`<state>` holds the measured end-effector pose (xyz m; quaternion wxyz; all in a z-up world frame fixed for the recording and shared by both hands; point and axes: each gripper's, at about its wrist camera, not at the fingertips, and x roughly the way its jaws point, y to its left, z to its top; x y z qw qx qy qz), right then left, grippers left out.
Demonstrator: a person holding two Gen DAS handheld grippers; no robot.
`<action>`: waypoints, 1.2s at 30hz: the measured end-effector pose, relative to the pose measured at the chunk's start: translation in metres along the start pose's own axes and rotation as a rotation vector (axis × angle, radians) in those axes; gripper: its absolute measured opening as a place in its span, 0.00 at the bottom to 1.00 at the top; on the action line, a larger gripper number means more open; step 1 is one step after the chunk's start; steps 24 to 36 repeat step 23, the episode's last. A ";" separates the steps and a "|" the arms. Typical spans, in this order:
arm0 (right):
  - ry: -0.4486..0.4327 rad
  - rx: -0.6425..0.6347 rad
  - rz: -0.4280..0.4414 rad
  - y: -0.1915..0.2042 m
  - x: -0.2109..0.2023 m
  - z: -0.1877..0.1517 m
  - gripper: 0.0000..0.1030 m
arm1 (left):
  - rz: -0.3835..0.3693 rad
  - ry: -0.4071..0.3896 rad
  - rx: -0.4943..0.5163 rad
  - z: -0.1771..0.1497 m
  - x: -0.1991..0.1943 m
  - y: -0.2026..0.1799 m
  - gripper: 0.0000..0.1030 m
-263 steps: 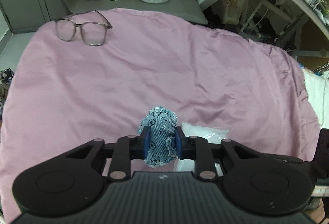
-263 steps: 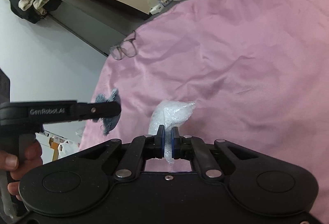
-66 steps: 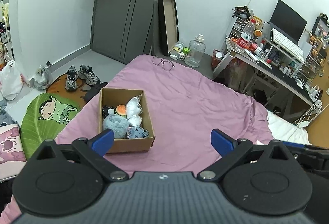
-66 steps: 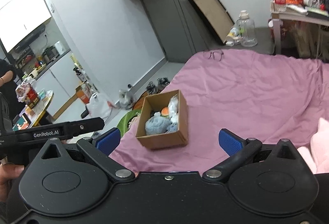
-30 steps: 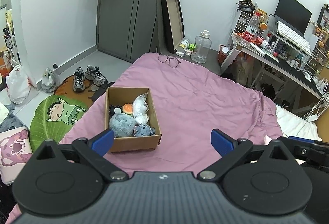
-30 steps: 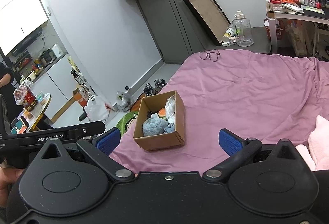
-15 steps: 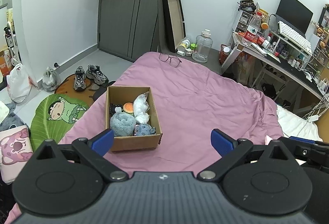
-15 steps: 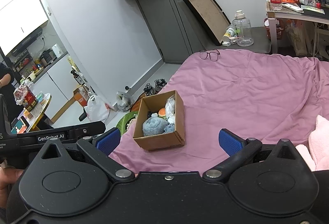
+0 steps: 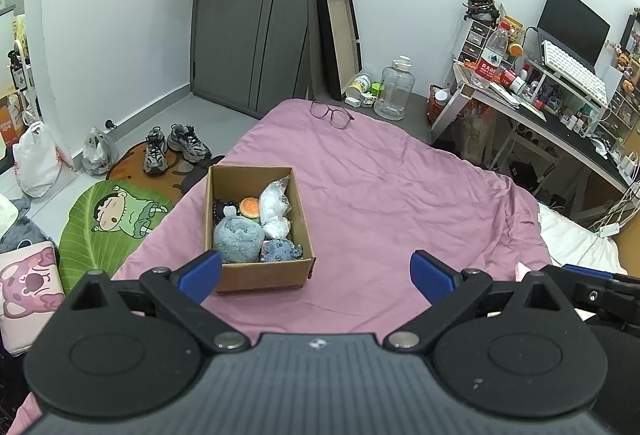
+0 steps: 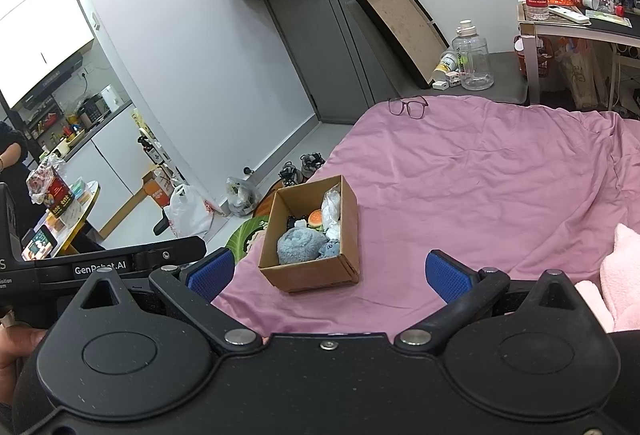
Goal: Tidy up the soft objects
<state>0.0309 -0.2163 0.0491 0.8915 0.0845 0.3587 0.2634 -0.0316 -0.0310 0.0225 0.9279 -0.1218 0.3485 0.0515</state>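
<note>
A cardboard box [image 9: 264, 277] [image 10: 344, 273] sits on the pink bedspread [image 9: 400, 195] [image 10: 480, 187] near the bed's left edge. It holds a fluffy grey-blue plush [image 9: 238, 238] [image 10: 298, 244], a small blue denim toy [image 9: 280, 250] [image 10: 330, 249], a burger toy [image 9: 250, 207] [image 10: 315, 217], clear plastic bags [image 9: 274, 201] [image 10: 331, 209] and a dark item. My left gripper [image 9: 316, 275] is open and holds nothing, high above the bed with the box ahead. My right gripper [image 10: 326, 273] is also open, with nothing between its pads.
Glasses [image 9: 331, 114] [image 10: 408, 105] lie at the bed's far end. A clear jug [image 9: 396, 87] stands on grey furniture behind. A cluttered desk [image 9: 560, 103] is at right. Shoes [image 9: 176, 145], bags and a green mat [image 9: 112, 219] are on the floor at left. Pink fabric [image 10: 618, 275] lies near right.
Long ago each gripper was shut on an item low over the bed. In the last second both stay open and raised; the views drift only slightly.
</note>
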 end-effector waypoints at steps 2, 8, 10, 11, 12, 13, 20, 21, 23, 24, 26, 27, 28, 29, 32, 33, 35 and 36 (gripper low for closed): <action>0.000 0.000 0.001 0.000 0.000 0.000 1.00 | 0.000 0.001 -0.001 0.000 0.000 0.000 0.97; 0.000 0.000 0.001 0.000 0.000 0.000 1.00 | 0.001 0.001 0.001 0.000 0.000 0.000 0.97; 0.001 0.000 0.004 -0.001 0.001 0.000 1.00 | 0.001 0.002 0.000 0.000 0.000 0.000 0.97; 0.002 0.001 0.005 -0.001 0.000 0.000 1.00 | 0.001 0.002 0.000 0.000 0.000 0.000 0.97; 0.002 0.001 0.005 -0.001 0.000 0.000 1.00 | 0.000 0.002 0.001 0.000 0.000 0.000 0.97; 0.002 0.001 0.004 -0.002 0.000 0.001 1.00 | 0.000 0.002 0.001 0.000 0.000 0.000 0.97; 0.007 0.000 0.033 -0.007 0.001 0.002 1.00 | 0.007 0.000 0.004 -0.002 0.000 -0.002 0.97; 0.010 0.002 0.039 -0.009 0.002 0.002 1.00 | 0.008 -0.001 0.004 -0.003 0.000 -0.003 0.97; 0.009 0.000 0.055 -0.012 0.003 0.002 1.00 | 0.010 -0.008 0.004 -0.004 -0.001 -0.003 0.97; 0.009 0.000 0.055 -0.012 0.003 0.002 1.00 | 0.010 -0.008 0.004 -0.004 -0.001 -0.003 0.97; 0.009 0.000 0.055 -0.012 0.003 0.002 1.00 | 0.010 -0.008 0.004 -0.004 -0.001 -0.003 0.97; 0.009 0.000 0.055 -0.012 0.003 0.002 1.00 | 0.010 -0.008 0.004 -0.004 -0.001 -0.003 0.97; 0.009 0.000 0.055 -0.012 0.003 0.002 1.00 | 0.010 -0.008 0.004 -0.004 -0.001 -0.003 0.97; 0.009 0.000 0.055 -0.012 0.003 0.002 1.00 | 0.010 -0.008 0.004 -0.004 -0.001 -0.003 0.97; 0.009 0.000 0.055 -0.012 0.003 0.002 1.00 | 0.010 -0.008 0.004 -0.004 -0.001 -0.003 0.97; 0.009 0.000 0.055 -0.012 0.003 0.002 1.00 | 0.010 -0.008 0.004 -0.004 -0.001 -0.003 0.97; 0.009 0.000 0.055 -0.012 0.003 0.002 1.00 | 0.010 -0.008 0.004 -0.004 -0.001 -0.003 0.97; 0.009 0.000 0.055 -0.012 0.003 0.002 1.00 | 0.010 -0.008 0.004 -0.004 -0.001 -0.003 0.97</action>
